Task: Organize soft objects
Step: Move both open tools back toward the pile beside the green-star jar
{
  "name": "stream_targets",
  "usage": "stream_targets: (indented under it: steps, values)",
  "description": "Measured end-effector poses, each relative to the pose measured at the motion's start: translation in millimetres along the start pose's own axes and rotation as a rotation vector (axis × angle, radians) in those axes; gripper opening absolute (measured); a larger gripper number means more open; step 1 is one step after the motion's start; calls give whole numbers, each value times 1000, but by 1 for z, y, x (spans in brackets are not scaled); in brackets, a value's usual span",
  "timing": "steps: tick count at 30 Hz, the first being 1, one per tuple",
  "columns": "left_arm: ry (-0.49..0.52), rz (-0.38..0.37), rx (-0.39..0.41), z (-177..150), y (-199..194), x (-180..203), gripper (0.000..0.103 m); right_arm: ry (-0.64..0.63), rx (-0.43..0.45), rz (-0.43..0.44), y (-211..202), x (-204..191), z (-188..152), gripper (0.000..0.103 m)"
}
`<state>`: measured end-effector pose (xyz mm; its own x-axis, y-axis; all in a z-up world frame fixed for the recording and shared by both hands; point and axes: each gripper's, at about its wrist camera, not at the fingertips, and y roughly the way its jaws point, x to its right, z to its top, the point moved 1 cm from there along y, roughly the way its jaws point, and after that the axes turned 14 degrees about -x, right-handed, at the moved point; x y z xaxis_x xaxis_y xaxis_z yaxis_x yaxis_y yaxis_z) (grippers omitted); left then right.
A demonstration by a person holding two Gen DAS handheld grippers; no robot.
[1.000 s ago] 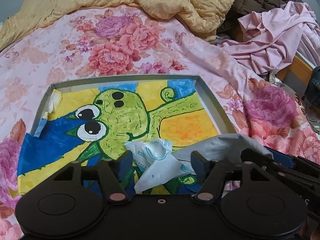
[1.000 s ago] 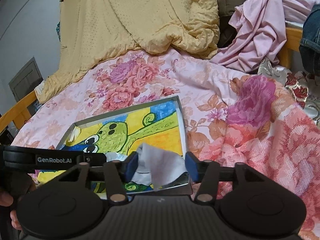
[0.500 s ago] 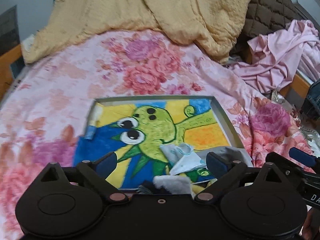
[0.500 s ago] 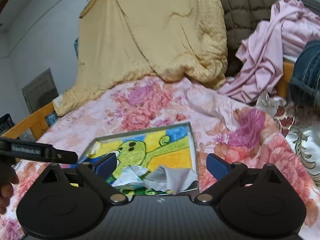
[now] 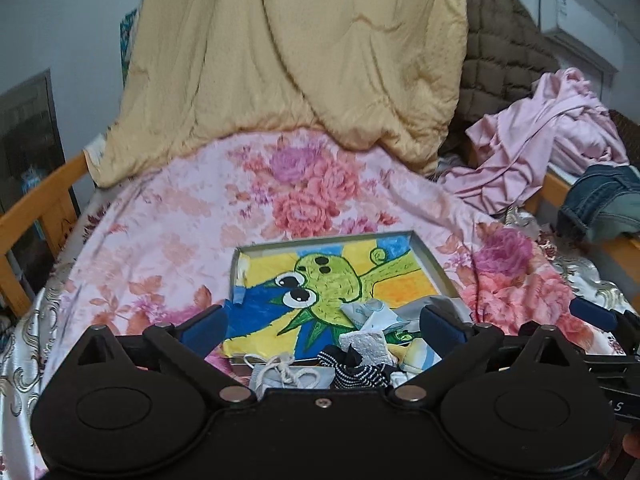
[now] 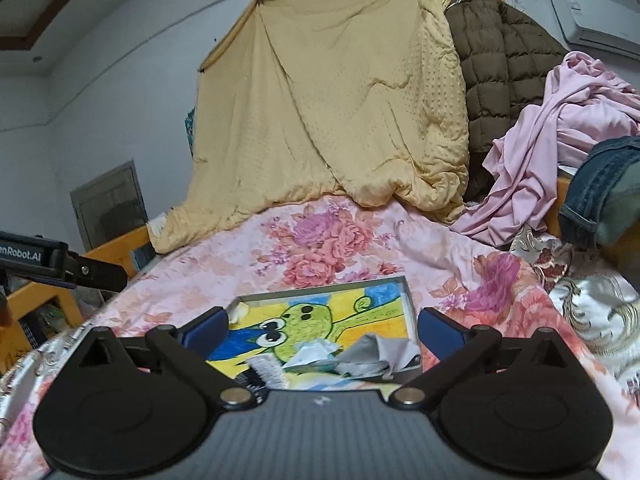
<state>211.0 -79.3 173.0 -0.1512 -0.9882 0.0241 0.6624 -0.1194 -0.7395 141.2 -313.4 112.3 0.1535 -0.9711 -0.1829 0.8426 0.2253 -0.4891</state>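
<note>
A bed is covered by a pink floral sheet [image 5: 168, 240], and a yellow quilt [image 5: 304, 64] is draped down from the wall at its far end. A brown padded jacket [image 6: 504, 64] is hung to the right of the quilt, with crumpled pink fabric [image 5: 552, 140] and folded jeans [image 5: 604, 204] heaped along the right side. A wooden bed rail [image 5: 36, 208] is seen at the left edge, and a white wall unit [image 6: 592, 16] is mounted high on the right.

A shallow metal tray [image 5: 430, 258], lined with a painted green cartoon figure, is laid flat on the sheet. The soft objects are gathered at the tray's near right corner: a white patterned cloth [image 5: 370, 314], a grey cloth [image 6: 376, 354], a pale textured piece [image 5: 368, 346], a striped dark sock [image 5: 354, 372] and a drawstring pouch [image 5: 280, 370]. The last two appear to lie over the near rim, though this is partly hidden by the gripper body.

The left gripper [image 5: 324, 322] is opening, its jaws spread wide above the pile with nothing grasped. The right gripper [image 6: 322, 326] is spread to its widest and likewise holds nothing. The far half of the tray and the sheet to its left are left bare; the right edge is crowded by clothing.
</note>
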Motion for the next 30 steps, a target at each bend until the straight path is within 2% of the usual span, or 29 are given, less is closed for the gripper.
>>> stream_targets:
  steps: [4,7,10,16,30]
  values:
    - [-19,-15,56,-26,-15,-3,102,4,16,-14,-21,-5,-16,103]
    - [-142,-51,111,-53,-15,-9,102,8,24,-18,-33,-6,-26,103]
    - [-227,-85,103,-73,-10,-11,102,7,20,-30,-39,-6,-33,103]
    - [-102,-45,136,-99,-8,6,102,4,3,-41,-43,-6,-45,103]
    - [-12,-7,80,-155,5,14,102,-12,-104,-54,-38,-11,-71,103]
